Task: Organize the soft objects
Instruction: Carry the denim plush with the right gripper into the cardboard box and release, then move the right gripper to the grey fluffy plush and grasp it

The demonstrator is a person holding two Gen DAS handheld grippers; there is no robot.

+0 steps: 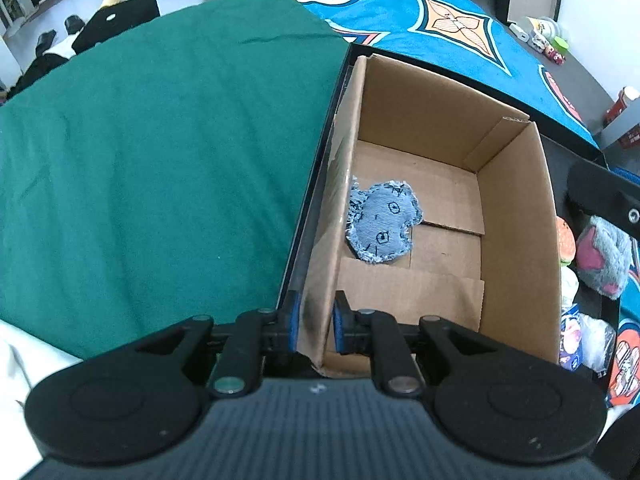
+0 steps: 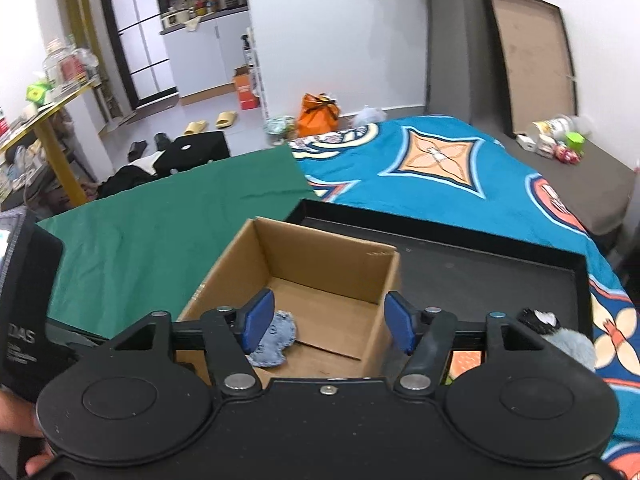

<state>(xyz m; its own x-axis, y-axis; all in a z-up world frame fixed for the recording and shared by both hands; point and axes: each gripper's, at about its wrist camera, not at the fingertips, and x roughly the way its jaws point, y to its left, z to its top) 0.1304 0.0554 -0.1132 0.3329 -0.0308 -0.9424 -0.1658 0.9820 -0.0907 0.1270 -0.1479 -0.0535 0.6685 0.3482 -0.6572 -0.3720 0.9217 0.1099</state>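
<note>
Denim toy point(image 1: 382, 222) lay flat on the box point(image 1: 516, 216) floor by its left wall, long axis diagonal. Left gripper point(image 1: 314, 326) pinched that wall; right gripper point(image 2: 328, 322) hovered above, spread.

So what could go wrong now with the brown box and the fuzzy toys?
The left gripper pinches only the thin left wall of the brown cardboard box, so it may bend or tip, spilling the blue denim toy. The open right gripper is empty; the grey and pink plush toy remains outside.

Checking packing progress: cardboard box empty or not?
Not empty: one denim plush lies on the cardboard box floor; the rest is bare.
</note>
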